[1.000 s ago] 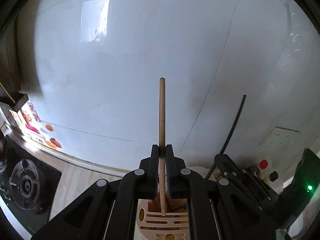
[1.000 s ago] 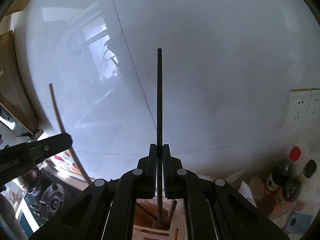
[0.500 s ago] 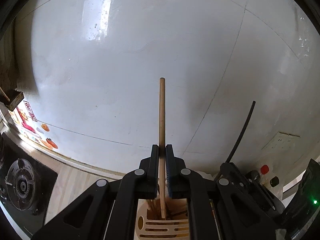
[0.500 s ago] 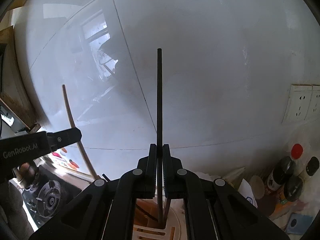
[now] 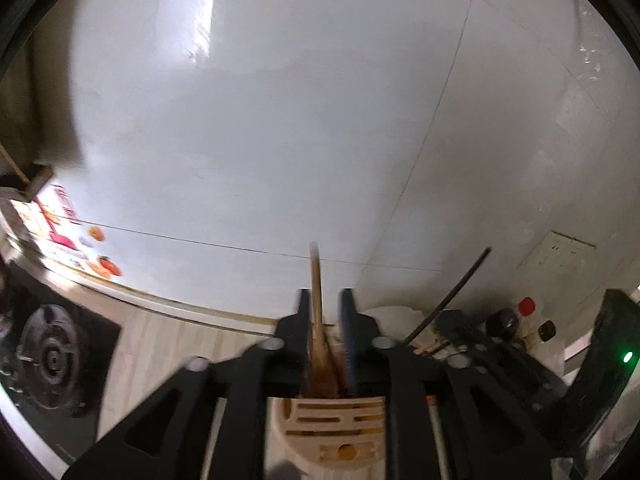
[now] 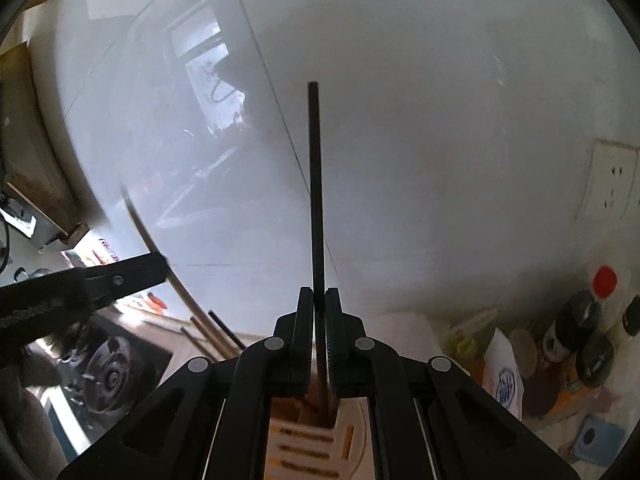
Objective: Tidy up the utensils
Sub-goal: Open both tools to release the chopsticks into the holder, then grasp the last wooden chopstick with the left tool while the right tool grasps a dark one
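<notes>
- left wrist view: step in hand judged as dropping chopsticks into the slotted utensil holder (image 5: pixel 334 426) at the bottom centre of the frame.
- left tongs (image 5: pixel 326 320) opening at this moment, jaws parted with a clear gap; wooden chopstick (image 5: pixel 316 280) between them but no longer pinched, leaning toward the left jaw, lower end down in the holder's mouth.
- seen from the right wrist view as a dark arm at the left edge, with the same pale stick slanting beside it.
- right wrist view: right tongs (image 6: pixel 319 312) clamped tight on a black chopstick (image 6: pixel 314 184), pads pressing both sides, shaft upright through mid-frame, lower end hidden low between the jaws above the holder (image 6: pixel 308 444).
- more sticks already standing in the holder, left of the jaws in the right view.
- next move, by judgement: lift the left tongs straight back without snagging the freed stick; then part the right jaws so the black one drops in beside it.
- risk: black stick's tip not clearly inside the opening, so could catch the rim.
- gas burner (image 5: pixel 52 360) at lower left, bottles (image 6: pixel 580 320) at right, both on the desk, well clear of the holder.
</notes>
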